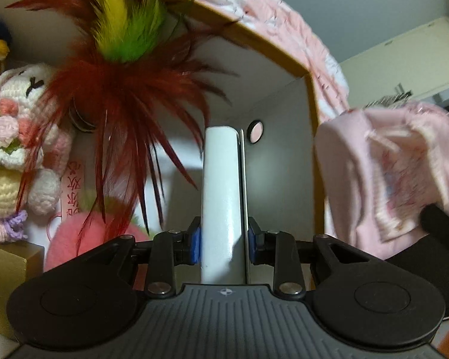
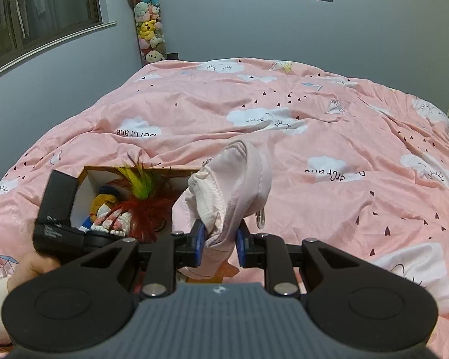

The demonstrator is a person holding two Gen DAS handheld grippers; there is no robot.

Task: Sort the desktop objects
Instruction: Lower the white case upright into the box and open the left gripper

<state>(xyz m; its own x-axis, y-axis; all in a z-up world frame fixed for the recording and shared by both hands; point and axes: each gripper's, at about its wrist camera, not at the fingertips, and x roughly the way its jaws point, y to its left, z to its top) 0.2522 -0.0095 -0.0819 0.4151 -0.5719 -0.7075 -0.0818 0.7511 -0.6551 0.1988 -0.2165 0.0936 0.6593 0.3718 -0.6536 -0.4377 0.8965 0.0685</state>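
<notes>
My left tongs (image 1: 224, 243) clench a white tube (image 1: 223, 191) inside the wooden box (image 1: 311, 101) beside the feather shuttlecock (image 1: 125, 89), while my right tongs (image 2: 218, 243), gripping the pink cloth pouch (image 2: 233, 191) just outside, should wait clear.

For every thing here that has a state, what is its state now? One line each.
Left tool: shut on the white flat object, held upright.
Right tool: shut on the pink cloth pouch, lifted above the bed.
Wooden box: open, holding toys.
Feather toy: standing up in the box.
</notes>
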